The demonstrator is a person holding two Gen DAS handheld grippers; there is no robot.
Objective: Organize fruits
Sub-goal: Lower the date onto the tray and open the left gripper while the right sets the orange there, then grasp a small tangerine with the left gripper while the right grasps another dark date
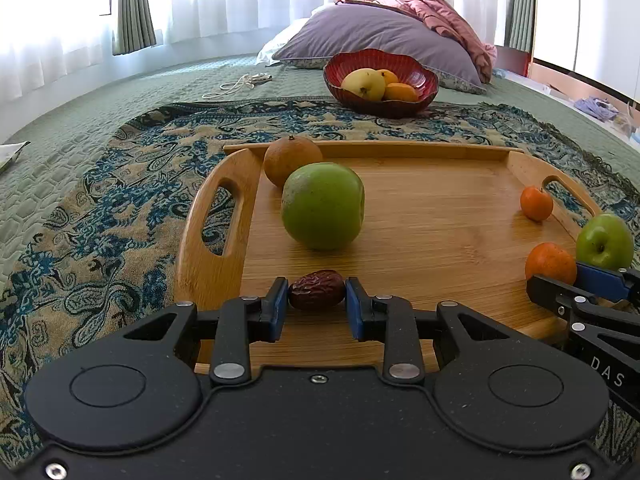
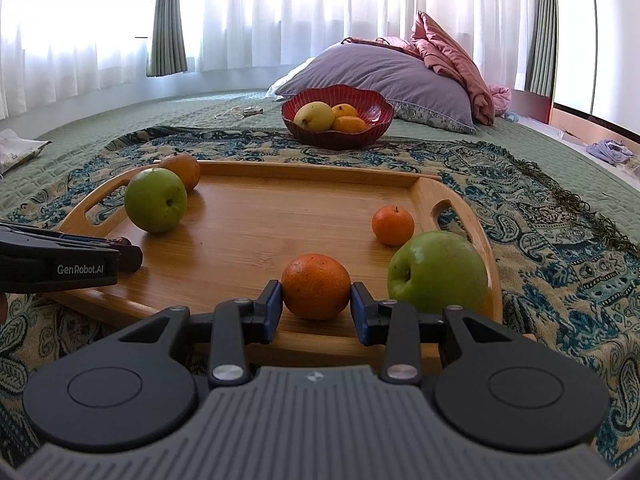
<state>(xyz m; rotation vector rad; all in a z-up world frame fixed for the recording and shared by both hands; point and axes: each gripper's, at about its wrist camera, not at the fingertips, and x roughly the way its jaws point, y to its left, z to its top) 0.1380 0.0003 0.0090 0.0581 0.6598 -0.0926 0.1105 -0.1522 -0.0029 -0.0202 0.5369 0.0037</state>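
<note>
A wooden tray (image 1: 440, 208) (image 2: 280, 208) lies on a patterned blanket. My left gripper (image 1: 317, 296) is shut on a dark red date (image 1: 317, 290) at the tray's near edge. My right gripper (image 2: 316, 298) is shut on an orange (image 2: 316, 286) (image 1: 550, 263) at the tray's near right. On the tray there are also a green apple (image 1: 323, 205) (image 2: 156, 200), a brownish orange (image 1: 291, 159) (image 2: 182, 168) behind it, a small mandarin (image 1: 536, 202) (image 2: 393, 225) and a second green apple (image 1: 605, 241) (image 2: 438, 272). A red bowl (image 1: 424, 80) (image 2: 372, 114) beyond the tray holds a yellow fruit and oranges.
A purple pillow (image 2: 384, 76) and pink blanket (image 2: 452, 60) lie behind the bowl. A white cable (image 1: 236, 86) lies on the green bedspread. The left gripper's body (image 2: 60, 260) shows at the left of the right wrist view. Curtains are at the back.
</note>
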